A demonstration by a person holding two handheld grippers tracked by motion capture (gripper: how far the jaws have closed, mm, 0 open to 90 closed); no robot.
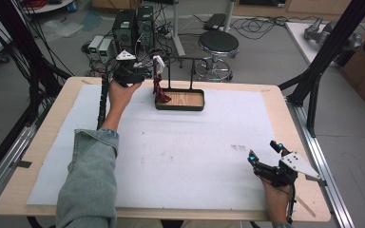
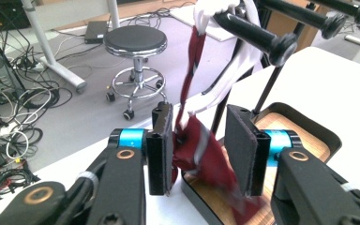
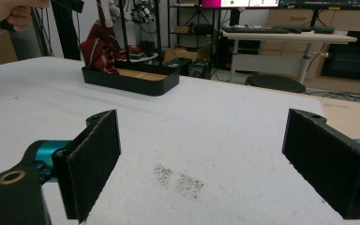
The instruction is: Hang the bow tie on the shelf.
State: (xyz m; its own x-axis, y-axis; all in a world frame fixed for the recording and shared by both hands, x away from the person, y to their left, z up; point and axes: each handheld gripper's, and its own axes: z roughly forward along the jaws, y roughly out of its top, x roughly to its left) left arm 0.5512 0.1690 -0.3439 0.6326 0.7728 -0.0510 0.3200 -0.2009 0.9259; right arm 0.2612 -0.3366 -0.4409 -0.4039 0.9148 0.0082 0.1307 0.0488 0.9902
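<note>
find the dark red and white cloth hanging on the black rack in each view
High view: the dark red and white cloth hangs top centre, at the left end of the black tray with a wooden floor.
Left gripper view: centre, draped from the rack bar down between the left hand-held gripper jaws.
Right gripper view: upper left, at the tray's left end.
Shared landmark: the black tray.

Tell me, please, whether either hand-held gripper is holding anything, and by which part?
Nothing is held. The left hand-held gripper stands open around the hanging dark red cloth; the right hand-held gripper is open with nothing between its jaws.
</note>
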